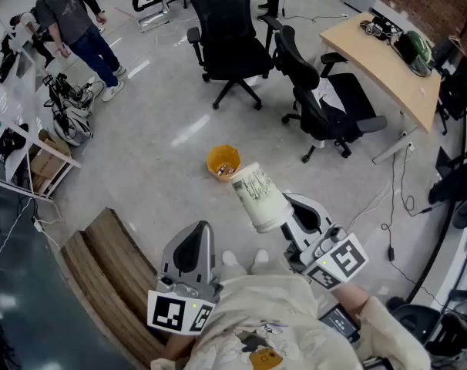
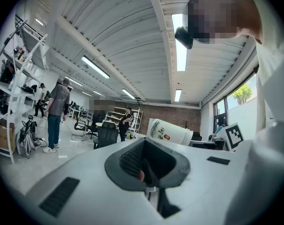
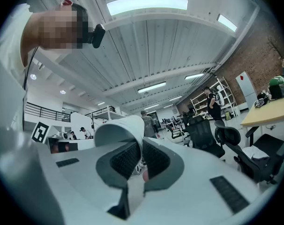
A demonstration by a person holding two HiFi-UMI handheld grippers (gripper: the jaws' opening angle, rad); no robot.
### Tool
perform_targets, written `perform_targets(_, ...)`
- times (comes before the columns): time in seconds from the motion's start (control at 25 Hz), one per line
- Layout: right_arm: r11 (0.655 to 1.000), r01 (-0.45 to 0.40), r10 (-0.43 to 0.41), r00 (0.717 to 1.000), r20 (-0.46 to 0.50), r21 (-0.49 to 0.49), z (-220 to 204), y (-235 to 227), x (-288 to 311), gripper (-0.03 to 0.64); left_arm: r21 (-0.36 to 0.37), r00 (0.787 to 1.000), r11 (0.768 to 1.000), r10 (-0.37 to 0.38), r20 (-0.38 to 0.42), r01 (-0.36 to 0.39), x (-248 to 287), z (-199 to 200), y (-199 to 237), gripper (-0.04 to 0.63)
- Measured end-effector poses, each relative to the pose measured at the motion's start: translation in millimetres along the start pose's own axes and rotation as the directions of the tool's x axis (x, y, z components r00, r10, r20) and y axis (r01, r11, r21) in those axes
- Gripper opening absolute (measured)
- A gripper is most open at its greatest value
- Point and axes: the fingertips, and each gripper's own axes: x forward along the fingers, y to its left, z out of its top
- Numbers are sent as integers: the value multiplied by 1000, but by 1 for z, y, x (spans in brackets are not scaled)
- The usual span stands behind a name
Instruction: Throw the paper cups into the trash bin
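Head view, right gripper (image 1: 286, 214) pinching cylindrical paper cup (image 1: 258, 195), possibly creased

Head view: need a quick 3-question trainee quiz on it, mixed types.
1. True or false: the right gripper is shut on the cup.
2. Where is the bin? A. on a desk B. on the floor C. on a chair
3. Fill in: the left gripper holds ____.
Key: 1 true; 2 B; 3 nothing.
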Motion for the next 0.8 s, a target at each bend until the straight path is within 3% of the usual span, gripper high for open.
perform_targets(0.56, 999, -49, 49, 999, 13, 5, 11, -2, -9, 26, 11, 1000, 1000, 1, -22, -1, 8, -7, -18, 5)
perform_targets(0.8, 999, -45, 46, 999, 17, -8, 14, -25, -21, 26, 10, 1000, 1000, 14, -23, -14, 19, -17, -26, 5)
